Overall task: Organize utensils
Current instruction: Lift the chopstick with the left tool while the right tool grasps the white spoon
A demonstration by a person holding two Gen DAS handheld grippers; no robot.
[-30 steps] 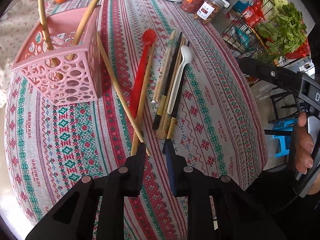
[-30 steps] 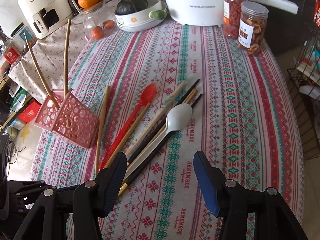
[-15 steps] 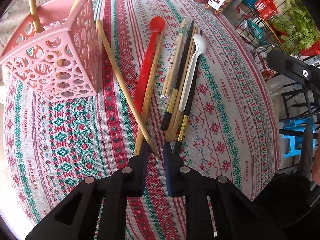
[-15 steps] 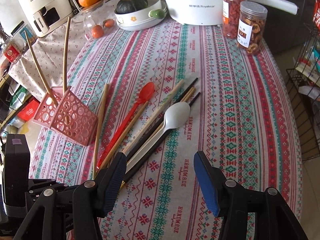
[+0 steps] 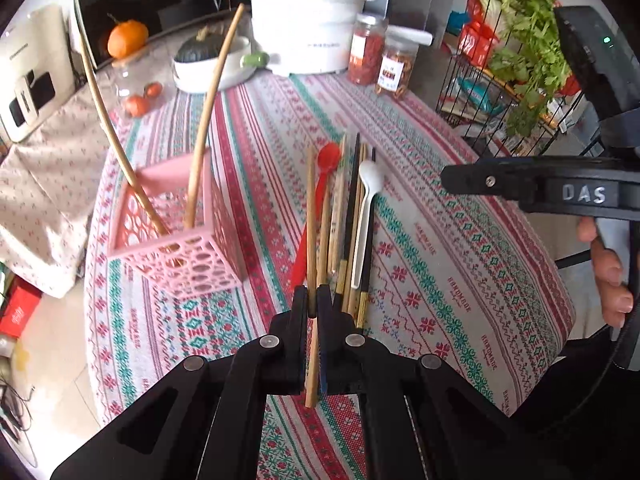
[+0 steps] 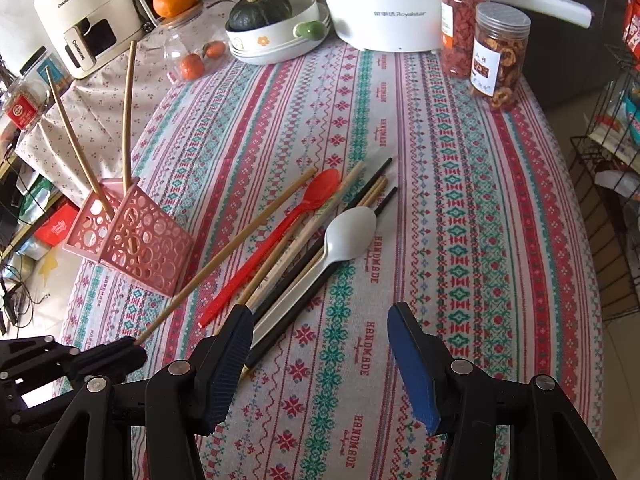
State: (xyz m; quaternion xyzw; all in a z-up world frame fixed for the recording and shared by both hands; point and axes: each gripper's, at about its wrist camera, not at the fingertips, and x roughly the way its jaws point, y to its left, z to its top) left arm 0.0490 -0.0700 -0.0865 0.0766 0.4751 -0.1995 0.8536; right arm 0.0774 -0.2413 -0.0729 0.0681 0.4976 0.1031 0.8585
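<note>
My left gripper (image 5: 313, 294) has its jaws closing tight, pads pressed on the near part of a long bamboo chopstick (image 5: 310, 208). The stick slants up off the cloth, as the right wrist view shows (image 6: 224, 254). To its left stands the pink perforated basket (image 5: 180, 256) with two long bamboo chopsticks (image 5: 208, 92) leaning in it. On the cloth lie a red spoon (image 6: 320, 192), a white spoon (image 6: 350, 232), black chopsticks (image 6: 292, 312) and pale wooden ones. My right gripper (image 6: 318, 312) hovers open over their near ends, holding nothing.
At the far end of the patterned tablecloth (image 6: 460, 200) stand a white cooker (image 6: 380, 12), two snack jars (image 6: 500, 48) and a bowl with a green squash (image 6: 272, 28). A wire rack with greens (image 5: 520, 60) stands off the right edge.
My left gripper's jaws closed on the long bamboo chopstick and rose, lifting its near end and tilting the view up. The right gripper stayed still and open.
</note>
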